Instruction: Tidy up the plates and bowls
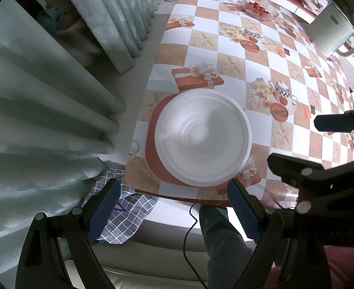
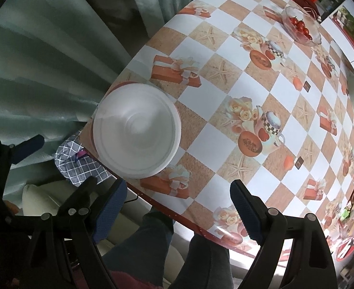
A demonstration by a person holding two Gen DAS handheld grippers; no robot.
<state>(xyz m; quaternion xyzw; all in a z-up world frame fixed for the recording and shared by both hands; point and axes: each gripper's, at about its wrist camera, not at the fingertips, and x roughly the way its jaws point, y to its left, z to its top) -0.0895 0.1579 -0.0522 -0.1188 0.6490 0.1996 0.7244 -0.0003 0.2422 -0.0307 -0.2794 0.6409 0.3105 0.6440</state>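
Your left gripper (image 1: 174, 207) and right gripper (image 2: 177, 209) both hang spread wide, nothing between the pads. The white bowl stack (image 1: 203, 137) sits centre frame on a red mat (image 1: 156, 130) near the table edge (image 1: 191, 198), likely the collection spot.

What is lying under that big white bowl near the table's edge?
Under the white bowl lies a reddish-brown mat on the checked tablecloth. Only the mat's left side and near edge show; its middle is covered by the bowl, so anything else beneath cannot be seen.
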